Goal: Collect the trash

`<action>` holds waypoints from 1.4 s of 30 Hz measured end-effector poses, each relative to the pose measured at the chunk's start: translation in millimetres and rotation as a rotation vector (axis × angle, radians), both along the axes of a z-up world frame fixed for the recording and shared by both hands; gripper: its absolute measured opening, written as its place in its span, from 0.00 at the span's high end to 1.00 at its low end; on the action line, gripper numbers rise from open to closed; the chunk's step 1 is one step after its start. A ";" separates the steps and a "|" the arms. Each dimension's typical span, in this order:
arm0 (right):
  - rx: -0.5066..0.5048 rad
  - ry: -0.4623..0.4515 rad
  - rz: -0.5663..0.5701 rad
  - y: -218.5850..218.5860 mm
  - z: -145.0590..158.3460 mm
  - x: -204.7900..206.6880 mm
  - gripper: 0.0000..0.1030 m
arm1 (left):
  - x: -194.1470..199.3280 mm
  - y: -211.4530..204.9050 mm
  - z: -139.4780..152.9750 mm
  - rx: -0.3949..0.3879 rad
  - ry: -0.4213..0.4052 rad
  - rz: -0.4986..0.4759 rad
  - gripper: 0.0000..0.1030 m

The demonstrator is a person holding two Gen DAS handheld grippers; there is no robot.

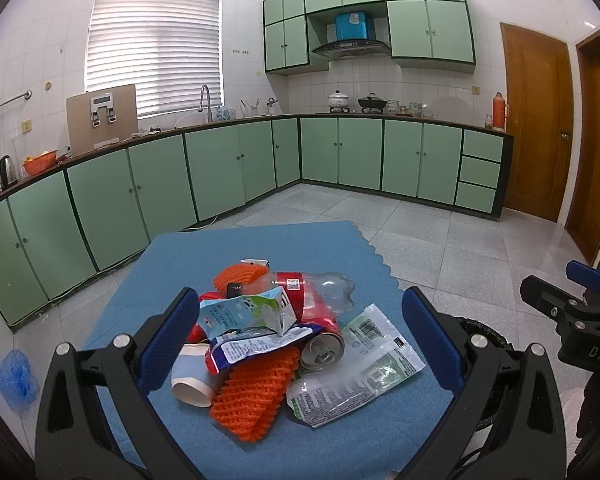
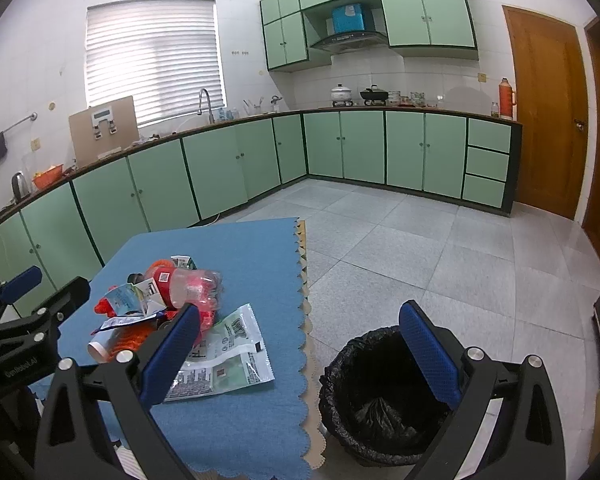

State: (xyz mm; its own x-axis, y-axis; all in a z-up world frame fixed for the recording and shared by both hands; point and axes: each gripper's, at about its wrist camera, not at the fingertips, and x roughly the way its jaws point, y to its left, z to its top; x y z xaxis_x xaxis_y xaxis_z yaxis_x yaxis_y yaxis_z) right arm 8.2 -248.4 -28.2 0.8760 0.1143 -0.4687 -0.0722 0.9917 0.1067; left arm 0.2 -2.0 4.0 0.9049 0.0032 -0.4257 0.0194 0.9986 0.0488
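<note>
A pile of trash lies on the blue-covered table [image 1: 236, 248]: a crushed milk carton [image 1: 246, 312], a clear plastic bottle [image 1: 324, 288] with a red label, a crushed can [image 1: 322, 350], orange foam netting [image 1: 256, 396], a paper cup [image 1: 190, 380] and a green-white plastic wrapper [image 1: 360, 364]. My left gripper [image 1: 300, 344] is open and empty, its fingers on either side of the pile, above it. My right gripper [image 2: 300, 356] is open and empty, over the table's right edge and the black-lined trash bin [image 2: 380, 392]. The pile [image 2: 160, 300] lies to its left.
The bin stands on the tiled floor right of the table. Green kitchen cabinets [image 1: 220, 168] run along the far walls. A wooden door [image 1: 536, 120] is at the right. A blue bag [image 1: 14, 374] lies on the floor at left.
</note>
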 end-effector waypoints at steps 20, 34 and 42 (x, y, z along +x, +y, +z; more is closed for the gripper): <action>0.003 0.001 -0.004 -2.2 -0.7 -0.5 0.06 | -0.2 0.0 0.4 0.003 0.000 0.002 0.05; 0.008 0.001 -0.010 -3.8 -2.1 -0.6 0.06 | -0.1 -0.8 -1.3 0.005 -0.001 0.001 0.05; 0.010 0.001 -0.010 -4.2 -2.0 -0.8 0.06 | 0.3 -1.5 -0.4 0.006 -0.002 0.003 0.05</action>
State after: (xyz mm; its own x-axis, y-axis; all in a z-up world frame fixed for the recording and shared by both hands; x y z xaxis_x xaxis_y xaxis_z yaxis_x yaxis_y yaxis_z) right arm 7.4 -252.5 -30.2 0.8768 0.1105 -0.4680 -0.0627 0.9912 0.1165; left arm 0.5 -3.5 3.6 0.9058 0.0080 -0.4236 0.0168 0.9984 0.0547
